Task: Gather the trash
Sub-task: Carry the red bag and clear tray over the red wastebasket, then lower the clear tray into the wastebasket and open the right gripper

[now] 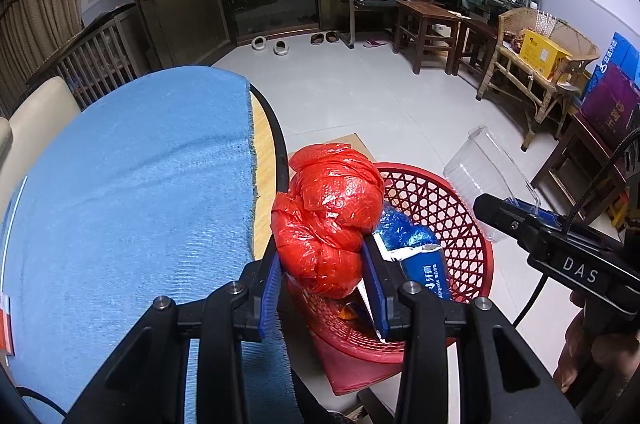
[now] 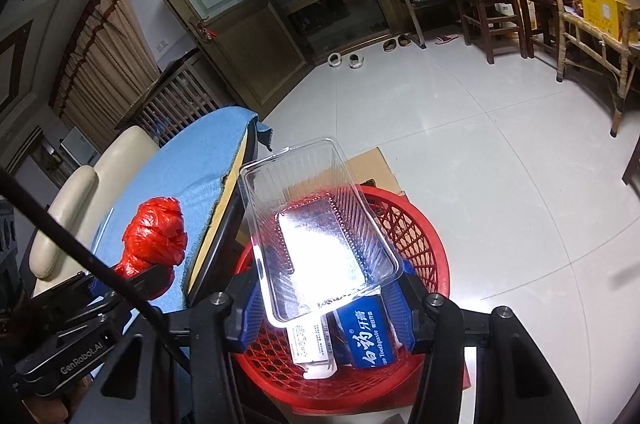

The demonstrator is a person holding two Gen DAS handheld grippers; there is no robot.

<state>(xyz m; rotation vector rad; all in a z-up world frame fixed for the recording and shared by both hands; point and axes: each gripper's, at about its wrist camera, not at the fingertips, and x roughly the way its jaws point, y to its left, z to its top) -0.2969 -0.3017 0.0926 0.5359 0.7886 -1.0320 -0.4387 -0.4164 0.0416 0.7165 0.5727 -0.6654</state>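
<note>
Collecting trash, late stage: the red basket on the floor beside the table already holds a toothpaste box and blue wrapping. Left gripper: fingers clamped on a crumpled red plastic bag, held at the table edge, over the basket's near rim. Right gripper: fingers closed on the near end of a clear plastic tray, held tilted above the basket. Both items appear ready for release; no other loose trash is visible on the table's blue cloth.
</note>
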